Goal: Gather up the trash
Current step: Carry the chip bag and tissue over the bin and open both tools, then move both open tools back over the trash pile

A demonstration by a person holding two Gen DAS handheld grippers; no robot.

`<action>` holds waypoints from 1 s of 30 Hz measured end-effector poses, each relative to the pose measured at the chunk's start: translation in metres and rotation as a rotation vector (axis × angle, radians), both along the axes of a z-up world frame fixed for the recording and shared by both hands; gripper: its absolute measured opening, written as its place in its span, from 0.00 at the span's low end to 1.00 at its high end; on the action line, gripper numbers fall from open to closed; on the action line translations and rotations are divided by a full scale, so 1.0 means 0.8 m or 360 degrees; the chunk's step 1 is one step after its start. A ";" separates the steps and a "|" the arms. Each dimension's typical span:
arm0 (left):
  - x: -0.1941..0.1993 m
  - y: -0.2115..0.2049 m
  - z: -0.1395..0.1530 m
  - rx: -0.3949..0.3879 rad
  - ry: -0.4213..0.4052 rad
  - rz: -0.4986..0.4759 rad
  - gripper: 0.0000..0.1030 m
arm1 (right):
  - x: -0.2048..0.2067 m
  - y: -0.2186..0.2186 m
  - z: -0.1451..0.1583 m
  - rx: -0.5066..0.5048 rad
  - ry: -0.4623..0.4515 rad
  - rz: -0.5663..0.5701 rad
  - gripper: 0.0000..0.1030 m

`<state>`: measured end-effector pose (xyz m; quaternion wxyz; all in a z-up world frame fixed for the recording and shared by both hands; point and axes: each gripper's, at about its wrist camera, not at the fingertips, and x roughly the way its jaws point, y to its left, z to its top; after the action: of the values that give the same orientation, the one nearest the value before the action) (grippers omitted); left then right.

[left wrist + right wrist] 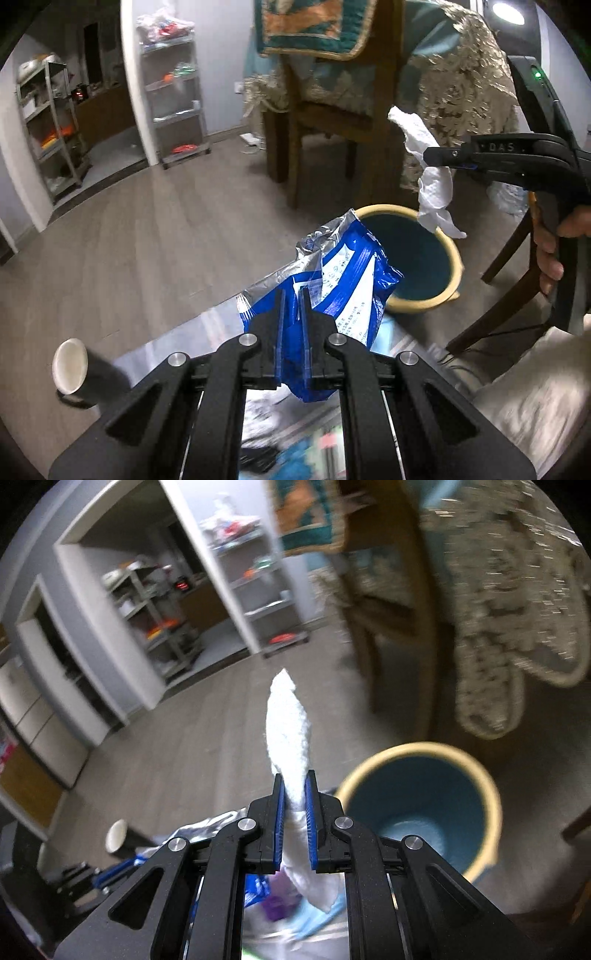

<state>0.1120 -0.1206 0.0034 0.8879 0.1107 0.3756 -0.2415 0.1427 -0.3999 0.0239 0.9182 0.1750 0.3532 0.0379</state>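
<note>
My left gripper is shut on a crumpled blue and white foil wrapper, lifted above the table edge and just left of the trash bin. The bin is round, teal inside with a cream rim, and stands on the floor; in the right wrist view this bin lies low and to the right. My right gripper is shut on a white tissue that sticks up past its fingertips. Seen from the left wrist, the right gripper holds the tissue over the bin's far rim, a hand on its handle.
A dark paper cup stands at the glass table's left edge. Wooden chairs with cushions and a lace tablecloth crowd the space behind the bin. Shelf racks line the far wall across open wooden floor.
</note>
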 end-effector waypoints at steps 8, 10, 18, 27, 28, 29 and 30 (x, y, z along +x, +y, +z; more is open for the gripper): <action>0.045 -0.101 -0.041 0.0003 0.0096 -0.0012 0.06 | 0.027 -0.074 -0.075 0.0010 0.0238 -0.0225 0.12; 0.055 -0.122 -0.054 0.0014 0.0118 0.0000 0.06 | 0.030 -0.084 -0.083 0.0025 0.0270 -0.0269 0.12; 0.069 -0.159 -0.076 0.0023 0.0130 -0.0048 0.23 | 0.025 -0.111 -0.101 0.0086 0.0310 -0.0369 0.44; 0.042 -0.113 -0.063 -0.0029 0.0069 -0.0011 0.58 | 0.021 -0.092 -0.081 0.0045 0.0219 -0.0276 0.64; 0.038 -0.105 -0.062 -0.0029 0.0064 -0.0001 0.60 | 0.021 -0.088 -0.078 0.0029 0.0209 -0.0263 0.67; 0.035 -0.098 -0.060 -0.0026 0.0056 0.0007 0.65 | 0.020 -0.084 -0.075 0.0025 0.0200 -0.0248 0.69; 0.032 -0.093 -0.059 -0.0020 0.0045 0.0017 0.69 | 0.021 -0.079 -0.072 0.0028 0.0192 -0.0232 0.70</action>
<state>0.1378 -0.1950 -0.0438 0.8844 0.0998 0.3872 -0.2407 0.1597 -0.4628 -0.0339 0.8941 0.2103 0.3938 -0.0365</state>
